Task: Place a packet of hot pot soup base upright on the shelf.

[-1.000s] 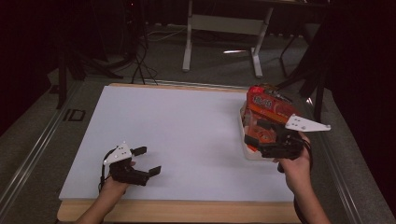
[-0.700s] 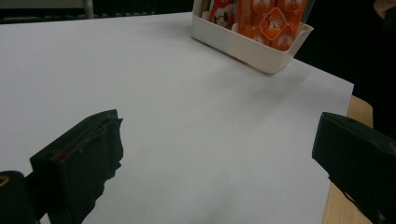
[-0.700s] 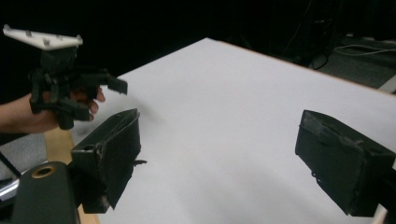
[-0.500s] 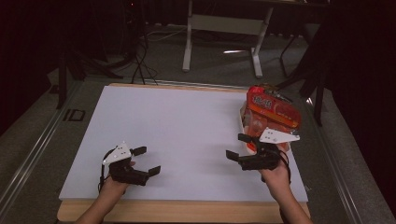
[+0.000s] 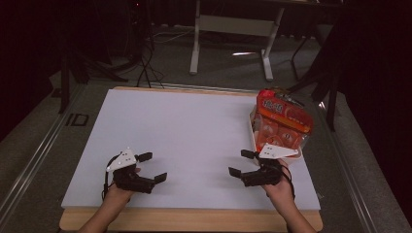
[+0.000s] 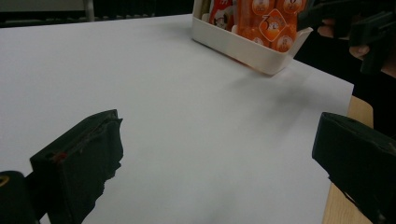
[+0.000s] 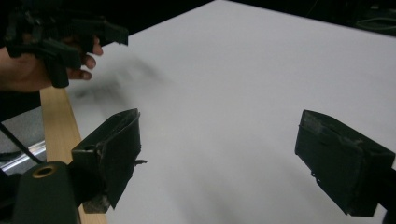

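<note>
A white tray [image 5: 253, 132] at the table's right edge holds orange snack packets [image 5: 283, 118], piled above its rim. My right gripper [image 5: 241, 162] is open and empty near the front edge, just in front of the tray, its jaws pointing left. My left gripper [image 5: 152, 167] is open and empty at the front left, jaws pointing right. In the left gripper view the open jaws frame bare white surface, with the tray [image 6: 243, 46], the packets [image 6: 261, 16] and the right gripper [image 6: 359, 25] beyond. The right gripper view looks past its open jaws to the left gripper [image 7: 60, 35].
The white board [image 5: 194, 126] covers the table, with a wooden strip [image 5: 194, 219] along the front edge. Beyond the table stand a white frame's legs [image 5: 228, 43] and dark stands with cables [image 5: 141, 53] on the grey floor.
My right gripper has drawn back from the tray of packets toward the front edge and turned its jaws to the left. The left gripper has stayed in place.
</note>
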Motion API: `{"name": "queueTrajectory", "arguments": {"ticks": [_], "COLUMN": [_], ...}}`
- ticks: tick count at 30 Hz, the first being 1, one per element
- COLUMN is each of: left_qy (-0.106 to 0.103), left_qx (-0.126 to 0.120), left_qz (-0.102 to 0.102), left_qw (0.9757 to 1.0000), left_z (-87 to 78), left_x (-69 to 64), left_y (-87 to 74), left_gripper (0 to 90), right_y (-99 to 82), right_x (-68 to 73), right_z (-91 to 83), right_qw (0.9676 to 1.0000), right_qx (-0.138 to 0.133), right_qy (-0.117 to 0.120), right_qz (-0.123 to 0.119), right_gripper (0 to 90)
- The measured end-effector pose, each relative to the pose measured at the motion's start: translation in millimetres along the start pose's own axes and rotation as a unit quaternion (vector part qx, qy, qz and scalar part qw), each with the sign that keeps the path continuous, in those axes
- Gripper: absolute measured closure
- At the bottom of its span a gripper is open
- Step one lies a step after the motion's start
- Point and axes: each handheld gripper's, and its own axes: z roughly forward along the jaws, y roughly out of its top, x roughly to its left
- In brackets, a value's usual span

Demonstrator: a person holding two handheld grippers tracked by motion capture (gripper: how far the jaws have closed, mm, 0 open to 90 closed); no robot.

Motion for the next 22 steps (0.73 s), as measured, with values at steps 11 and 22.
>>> {"name": "queueTrajectory", "arguments": {"ticks": [11,22], "left_qy": [-0.002,-0.004], "left_qx": [0.001,0.005], "left_qz": [0.006,0.008], "left_qw": [1.0,0.9999], "left_z": [0.5,3.3], "left_x": [-1.4,-1.2], "left_y": [-0.4,-2.3], "left_gripper": [1.7,1.7], "right_y": [-14.4,-20.9], "right_x": [-3.5,-9.3], "right_z": [2.3,5.4], "right_qw": [0.9995,0.9988], "right_qx": [0.027,0.04], "right_qy": [-0.018,-0.027], "right_qz": [-0.007,-0.008], "right_gripper": [14.0,14.3]}}
